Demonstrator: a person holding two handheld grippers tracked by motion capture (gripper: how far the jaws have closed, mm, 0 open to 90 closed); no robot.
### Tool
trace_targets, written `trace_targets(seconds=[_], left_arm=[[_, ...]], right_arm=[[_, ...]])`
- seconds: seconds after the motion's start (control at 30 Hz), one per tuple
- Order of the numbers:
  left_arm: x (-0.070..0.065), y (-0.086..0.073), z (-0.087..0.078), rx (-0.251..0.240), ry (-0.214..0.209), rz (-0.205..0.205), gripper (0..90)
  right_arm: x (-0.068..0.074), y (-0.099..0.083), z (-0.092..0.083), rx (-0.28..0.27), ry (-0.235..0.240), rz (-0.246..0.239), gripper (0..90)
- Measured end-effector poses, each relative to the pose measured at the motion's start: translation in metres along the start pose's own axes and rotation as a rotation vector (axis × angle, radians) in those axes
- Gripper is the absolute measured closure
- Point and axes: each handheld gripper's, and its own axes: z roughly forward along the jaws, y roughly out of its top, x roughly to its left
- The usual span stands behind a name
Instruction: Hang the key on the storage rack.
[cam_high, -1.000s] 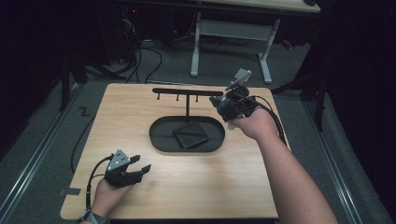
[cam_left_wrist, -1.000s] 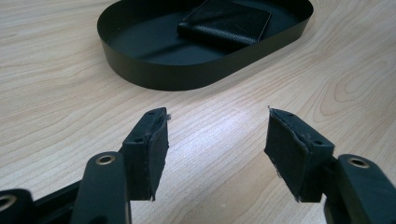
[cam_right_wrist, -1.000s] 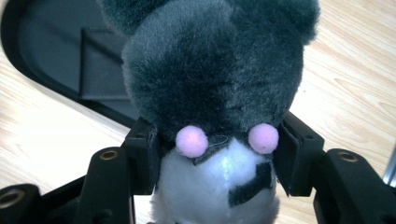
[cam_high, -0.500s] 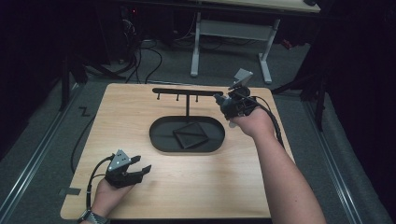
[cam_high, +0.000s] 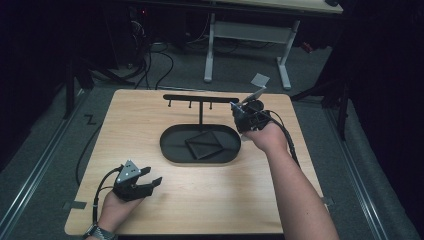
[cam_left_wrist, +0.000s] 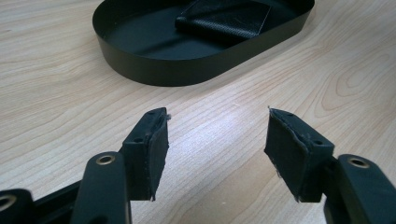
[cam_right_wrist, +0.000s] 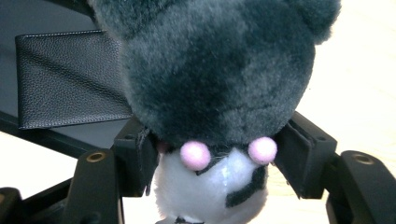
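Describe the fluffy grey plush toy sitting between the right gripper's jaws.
The fluffy grey plush toy has dark grey fur, a white underside, two pink dots and a small rounded ear. It sits between the right gripper pads, whose jaws have just been opening, above the black oval tray edge near the black leather wallet.

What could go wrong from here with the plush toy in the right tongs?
1. The right tongs have just been opening with the grey plush toy between the jaws; it may drop early and miss the black oval tray.
2. The toy hangs close to the hook rack and might snag it.
3. It could land on the black wallet.
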Motion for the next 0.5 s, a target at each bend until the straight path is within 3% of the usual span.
trace_targets(seconds=[0.5], left_arm=[[-0.001, 0.0002, 0.0003, 0.002, -0.002, 0.007, 39.4]], right_arm=[[0.0029, -0.0095, 0.0051, -0.008, 0.005, 0.003, 34.2]])
